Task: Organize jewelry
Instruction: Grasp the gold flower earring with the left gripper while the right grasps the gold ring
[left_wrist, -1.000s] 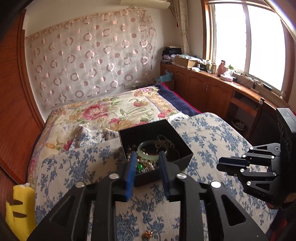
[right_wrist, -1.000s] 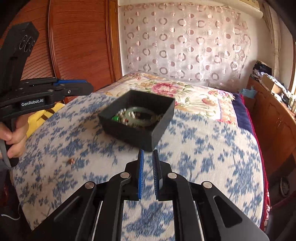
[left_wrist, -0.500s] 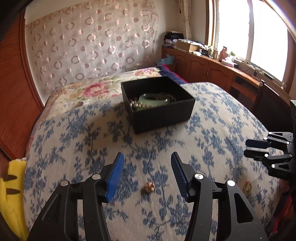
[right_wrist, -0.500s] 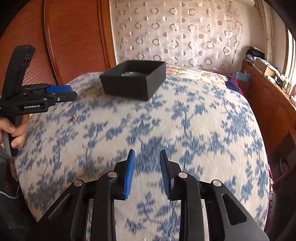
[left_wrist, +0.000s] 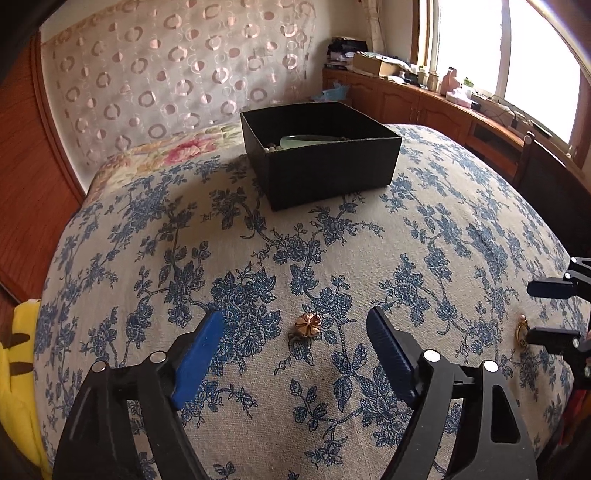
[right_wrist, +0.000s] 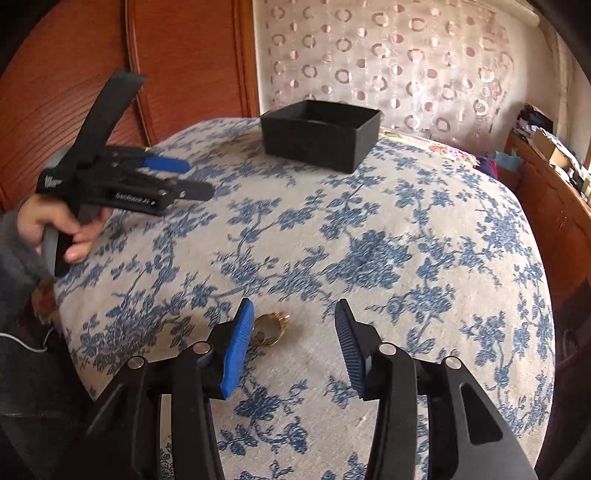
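Observation:
A black open box (left_wrist: 321, 166) holding a green bangle (left_wrist: 306, 139) and beads stands at the far side of the blue-flowered cloth (left_wrist: 424, 229). A small gold flower-shaped piece (left_wrist: 307, 325) lies on the cloth between the fingers of my left gripper (left_wrist: 295, 317), untouched, as the jaws are opening. A gold ring (right_wrist: 271, 328) lies on the cloth just inside the left finger of my right gripper (right_wrist: 294, 308), whose jaws are also opening, with no pad pressing on it. The right view also shows the left gripper (right_wrist: 192, 179) and the box (right_wrist: 321, 134).
A hand (right_wrist: 66, 229) holds the left gripper. A yellow soft toy (left_wrist: 14, 369) sits beyond the cloth's left edge. Red-brown wood panelling (right_wrist: 184, 55) stands at the left, a floral bedspread (left_wrist: 177, 151) behind the box, wooden cabinets (left_wrist: 424, 107) under the window at the right.
Both grippers drew back from the box and sank toward the cloth while their jaws widened. The gold flower piece now lies between the left fingers, and the ring has come into the right view.

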